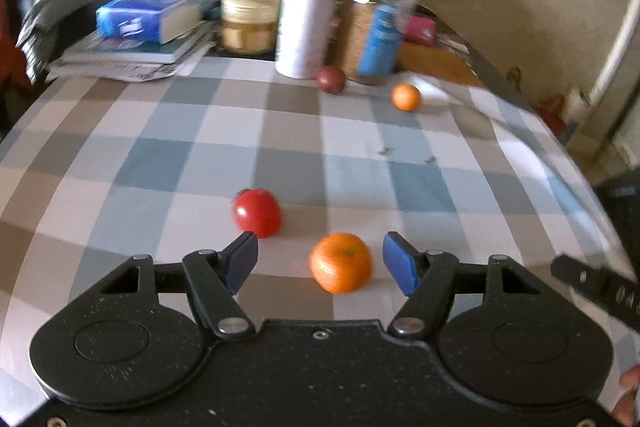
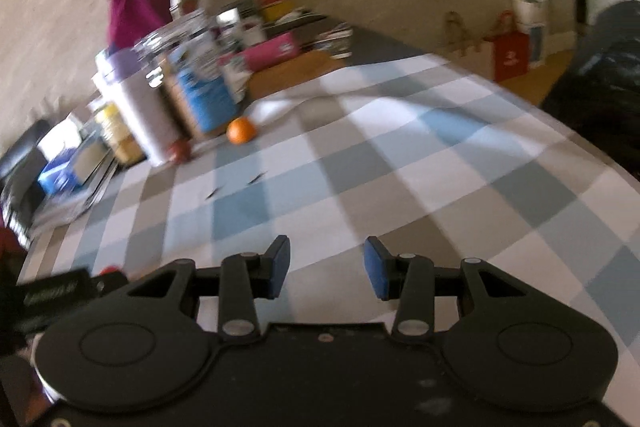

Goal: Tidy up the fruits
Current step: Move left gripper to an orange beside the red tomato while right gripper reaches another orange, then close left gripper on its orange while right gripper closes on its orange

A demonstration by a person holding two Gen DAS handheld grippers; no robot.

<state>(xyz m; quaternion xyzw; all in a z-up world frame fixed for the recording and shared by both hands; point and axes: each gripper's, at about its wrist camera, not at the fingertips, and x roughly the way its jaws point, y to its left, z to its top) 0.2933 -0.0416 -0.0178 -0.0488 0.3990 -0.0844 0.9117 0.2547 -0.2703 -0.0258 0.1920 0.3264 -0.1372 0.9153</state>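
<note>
A large orange (image 1: 341, 262) lies on the checked tablecloth (image 1: 168, 163) between the blue pads of my left gripper (image 1: 320, 261). The pads stand apart from the orange on both sides, so this gripper is open. A red tomato (image 1: 257, 213) sits just beyond the left pad. Farther back are a dark red fruit (image 1: 331, 79) and a small orange (image 1: 406, 97). My right gripper (image 2: 327, 267) hovers open over bare cloth with nothing between its pads. From it the small orange (image 2: 241, 130) and dark red fruit (image 2: 182, 151) are far ahead to the left.
The back of the table is crowded: stacked books (image 1: 132, 55), a yellow-lidded jar (image 1: 250, 19), a white and lilac bottle (image 1: 308, 7), a glass jar (image 1: 380, 15). The table edge (image 1: 560, 155) curves down the right. A dark bag (image 2: 600, 79) lies beyond it.
</note>
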